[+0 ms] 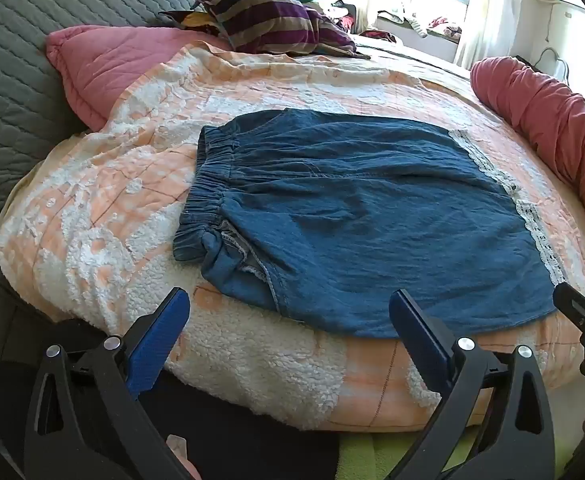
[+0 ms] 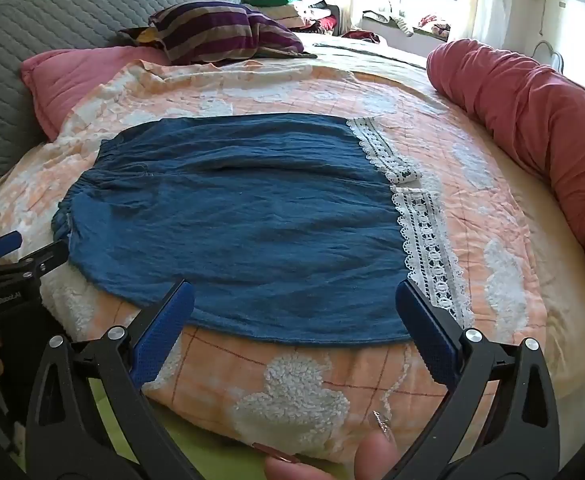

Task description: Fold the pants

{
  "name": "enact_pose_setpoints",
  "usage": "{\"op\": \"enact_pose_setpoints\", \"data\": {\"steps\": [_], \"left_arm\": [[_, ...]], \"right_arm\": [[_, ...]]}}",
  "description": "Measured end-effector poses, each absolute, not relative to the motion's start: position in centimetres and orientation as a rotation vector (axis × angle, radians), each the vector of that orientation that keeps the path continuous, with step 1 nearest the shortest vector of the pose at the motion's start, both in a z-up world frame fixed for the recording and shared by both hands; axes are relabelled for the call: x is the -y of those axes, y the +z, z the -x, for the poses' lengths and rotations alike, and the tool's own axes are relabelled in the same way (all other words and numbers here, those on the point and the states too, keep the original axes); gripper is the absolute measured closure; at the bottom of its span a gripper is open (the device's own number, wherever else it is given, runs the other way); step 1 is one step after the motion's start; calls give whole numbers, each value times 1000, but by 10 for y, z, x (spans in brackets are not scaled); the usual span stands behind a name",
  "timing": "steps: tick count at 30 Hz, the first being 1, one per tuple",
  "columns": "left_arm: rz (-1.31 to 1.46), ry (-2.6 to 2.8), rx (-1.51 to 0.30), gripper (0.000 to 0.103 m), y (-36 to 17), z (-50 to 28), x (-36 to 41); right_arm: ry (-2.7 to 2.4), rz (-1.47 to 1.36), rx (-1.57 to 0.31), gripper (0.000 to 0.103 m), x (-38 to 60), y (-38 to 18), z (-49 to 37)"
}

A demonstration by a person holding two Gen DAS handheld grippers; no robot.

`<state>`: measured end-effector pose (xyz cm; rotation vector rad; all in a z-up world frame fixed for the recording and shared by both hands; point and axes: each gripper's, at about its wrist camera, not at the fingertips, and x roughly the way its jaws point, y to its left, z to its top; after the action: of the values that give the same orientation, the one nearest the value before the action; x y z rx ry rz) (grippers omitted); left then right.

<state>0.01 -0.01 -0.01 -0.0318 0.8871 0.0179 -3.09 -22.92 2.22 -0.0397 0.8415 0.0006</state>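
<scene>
We had the pants lying flat on the orange and white blanket that covered the bed, with the elastic waistband to the left and the white lace hems to the right, so that the length ran across in front of us and either end could be reached by its own hand. They looked already doubled leg over leg, which we judged from the single narrow shape and the two lace bands lying close together. Our left claw hovered open just short of the near edge, toward the waistband end, touching nothing. Our right claw hung open as well, its fingers spread over the near edge close to the lace, holding no cloth. Kept low and at the near side, both were placed, we judged, to pinch that edge for the next fold. The red bolster and striped cushion lay well apart, out of the way.
</scene>
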Motion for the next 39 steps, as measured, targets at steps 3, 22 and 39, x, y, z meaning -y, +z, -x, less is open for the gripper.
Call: {"op": "enact_pose_setpoints", "data": {"steps": [3,22,39], "left_arm": [[28,21,-885,4,0,0,1],[24,20,-877,4,2,0,0],[21,22,-872,4,6,1,-3]], "right_arm": [[1,43,-840,8,229,21,30],[14,30,-855,8,229,20,29],[17,23,-859,8,229,18,29]]}}
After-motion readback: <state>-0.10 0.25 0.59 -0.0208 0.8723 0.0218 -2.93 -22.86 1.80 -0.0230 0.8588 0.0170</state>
